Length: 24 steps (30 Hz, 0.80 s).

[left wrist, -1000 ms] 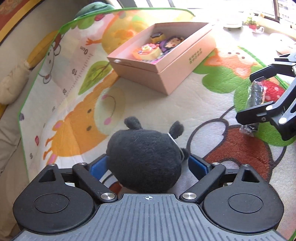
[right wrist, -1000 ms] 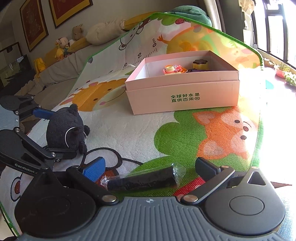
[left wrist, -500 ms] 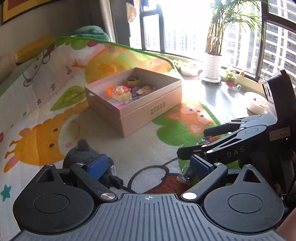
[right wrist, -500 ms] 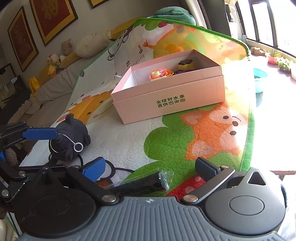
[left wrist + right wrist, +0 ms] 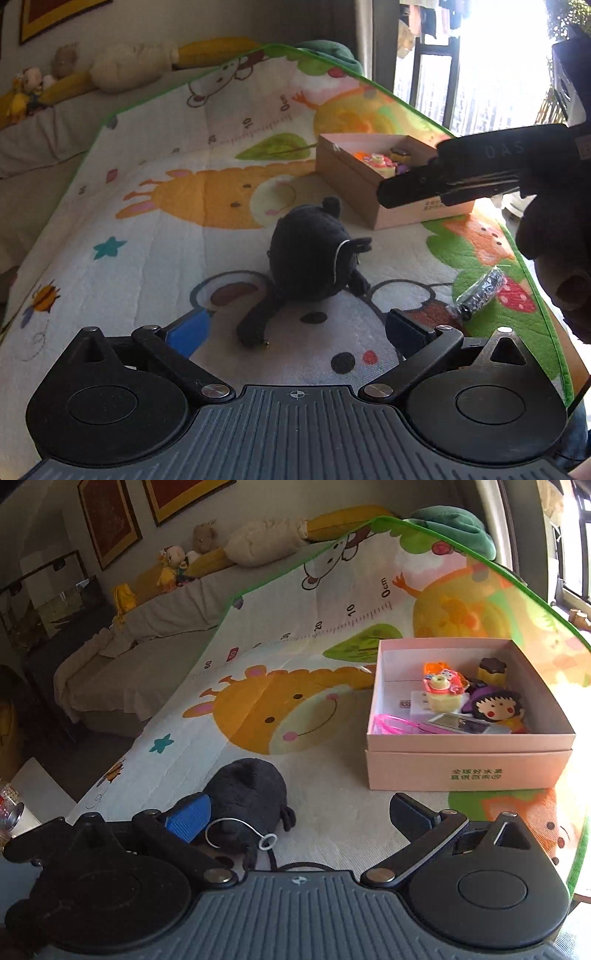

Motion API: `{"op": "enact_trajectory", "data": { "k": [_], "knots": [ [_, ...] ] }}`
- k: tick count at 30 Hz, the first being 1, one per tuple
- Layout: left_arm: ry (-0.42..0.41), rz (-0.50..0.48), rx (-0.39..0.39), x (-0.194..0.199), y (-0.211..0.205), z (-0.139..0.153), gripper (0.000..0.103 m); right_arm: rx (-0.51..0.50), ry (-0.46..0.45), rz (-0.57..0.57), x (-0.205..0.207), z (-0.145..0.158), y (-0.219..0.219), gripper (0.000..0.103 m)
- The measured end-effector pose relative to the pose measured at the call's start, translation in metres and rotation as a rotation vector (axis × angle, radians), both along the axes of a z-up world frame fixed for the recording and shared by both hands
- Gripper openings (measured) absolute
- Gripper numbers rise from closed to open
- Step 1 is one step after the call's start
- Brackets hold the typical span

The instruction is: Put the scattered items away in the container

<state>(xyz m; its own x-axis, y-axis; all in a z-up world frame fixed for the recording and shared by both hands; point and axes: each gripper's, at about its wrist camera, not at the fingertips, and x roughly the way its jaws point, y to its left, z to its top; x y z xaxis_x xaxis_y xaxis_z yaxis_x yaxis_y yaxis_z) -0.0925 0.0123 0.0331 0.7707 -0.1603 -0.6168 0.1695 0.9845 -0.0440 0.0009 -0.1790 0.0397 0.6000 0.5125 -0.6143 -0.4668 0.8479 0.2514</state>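
Left gripper (image 5: 295, 325): jaws spread wide, nothing between the fingers, one blue pad (image 5: 190, 328) visible. Right gripper (image 5: 299, 812): jaws likewise wide apart and empty. In the left wrist view, the right gripper (image 5: 458, 177) extends above and right of the left claw.

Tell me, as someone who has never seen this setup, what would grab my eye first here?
Probably the black plush toy sitting mid-mat on the bright cartoon play mat, just ahead of the left gripper, whose fingers are spread with nothing between them. Behind it stands an open pink box already holding colourful little toys. Off to the right, near the mat's green edge, lies a small dark item in clear wrap.
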Motion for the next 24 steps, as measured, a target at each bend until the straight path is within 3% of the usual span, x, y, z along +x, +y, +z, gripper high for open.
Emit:
{"op": "enact_trajectory", "data": {
  "k": [5,8,12,19,24],
  "knots": [
    [0.033,-0.019,-0.05,-0.001,0.003,-0.015,0.103,-0.081,-0.031,0.028,0.017,-0.009,0.06,0.103],
    [0.049,-0.014,-0.065,-0.001,0.006,-0.023,0.103,-0.196,-0.104,-0.004,0.013,-0.021,0.073,0.101],
    [0.048,-0.013,-0.086,0.002,0.005,-0.024,0.103,-0.24,-0.16,-0.094,0.012,-0.021,0.042,0.1],
    [0.025,-0.085,-0.064,0.017,-0.022,-0.019,0.103,-0.24,-0.104,-0.208,0.011,-0.036,-0.025,0.1],
    [0.015,-0.113,-0.014,0.037,-0.048,-0.019,0.103,-0.209,-0.052,-0.224,0.013,-0.051,-0.045,0.1]
  ]
}}
